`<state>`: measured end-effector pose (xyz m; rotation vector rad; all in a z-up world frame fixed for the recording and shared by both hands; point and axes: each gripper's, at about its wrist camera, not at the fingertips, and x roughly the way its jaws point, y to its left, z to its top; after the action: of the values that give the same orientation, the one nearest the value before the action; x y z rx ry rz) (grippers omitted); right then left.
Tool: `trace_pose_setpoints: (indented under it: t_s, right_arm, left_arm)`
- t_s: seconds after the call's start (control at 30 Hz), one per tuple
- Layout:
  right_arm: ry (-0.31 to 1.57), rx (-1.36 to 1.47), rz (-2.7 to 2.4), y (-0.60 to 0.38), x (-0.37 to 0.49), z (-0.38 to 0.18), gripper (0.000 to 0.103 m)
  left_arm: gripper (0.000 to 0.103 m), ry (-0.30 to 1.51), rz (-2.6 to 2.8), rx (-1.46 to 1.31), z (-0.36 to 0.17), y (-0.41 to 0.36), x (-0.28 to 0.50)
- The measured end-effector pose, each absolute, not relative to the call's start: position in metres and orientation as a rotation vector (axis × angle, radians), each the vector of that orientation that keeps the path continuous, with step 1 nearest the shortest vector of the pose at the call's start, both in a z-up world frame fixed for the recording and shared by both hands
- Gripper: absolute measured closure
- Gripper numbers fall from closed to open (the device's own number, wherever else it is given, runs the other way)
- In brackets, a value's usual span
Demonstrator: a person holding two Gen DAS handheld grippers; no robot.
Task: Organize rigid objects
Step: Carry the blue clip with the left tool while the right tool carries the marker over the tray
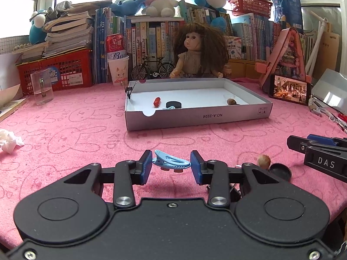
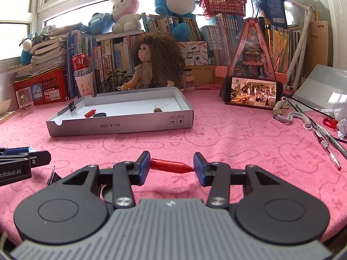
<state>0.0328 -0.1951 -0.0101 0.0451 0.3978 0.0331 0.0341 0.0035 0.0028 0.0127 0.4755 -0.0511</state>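
Note:
A shallow grey cardboard box (image 1: 195, 117) (image 2: 121, 125) stands on the pink cloth and holds a red cap (image 1: 157, 101), a black disc (image 1: 173, 104), a nut (image 1: 231, 101) and a binder clip (image 1: 129, 91). My left gripper (image 1: 171, 164) is shut on a light blue hair clip (image 1: 171, 162), pads touching both its ends, just above the cloth. My right gripper (image 2: 172, 166) is shut on a red pen cap (image 2: 171, 165), held lengthwise between the pads. A round nut (image 1: 263, 161) and a black disc (image 1: 280, 171) lie right of the left gripper.
A doll (image 1: 198, 52), toy bicycle (image 1: 153, 69), can in a paper cup (image 1: 117, 65), glass (image 1: 41, 86), red basket (image 1: 63, 71) and books line the back. A phone (image 2: 252, 95), pens (image 2: 325, 138) and scissors (image 2: 330, 123) lie right. Crumpled tissue (image 1: 9, 140) lies left.

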Motion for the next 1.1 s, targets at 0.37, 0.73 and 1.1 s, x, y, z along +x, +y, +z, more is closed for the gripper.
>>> trace_pose_setpoints:
  t_s: [0.37, 0.73, 1.1]
  right_arm:
    - [0.385, 0.072, 0.071, -0.204, 0.068, 0.014, 0.055]
    - [0.350, 0.122, 0.083, -0.215, 0.114, 0.030, 0.055]
    - [0.317, 0.158, 0.149, -0.214, 0.176, 0.040, 0.055]
  left_arm:
    - [0.067, 0.451, -0.050, -0.035, 0.031, 0.009, 0.066]
    - [0.067, 0.416, -0.055, -0.061, 0.056, 0.013, 0.120]
    - [0.067, 0.397, -0.070, -0.102, 0.065, 0.015, 0.187]
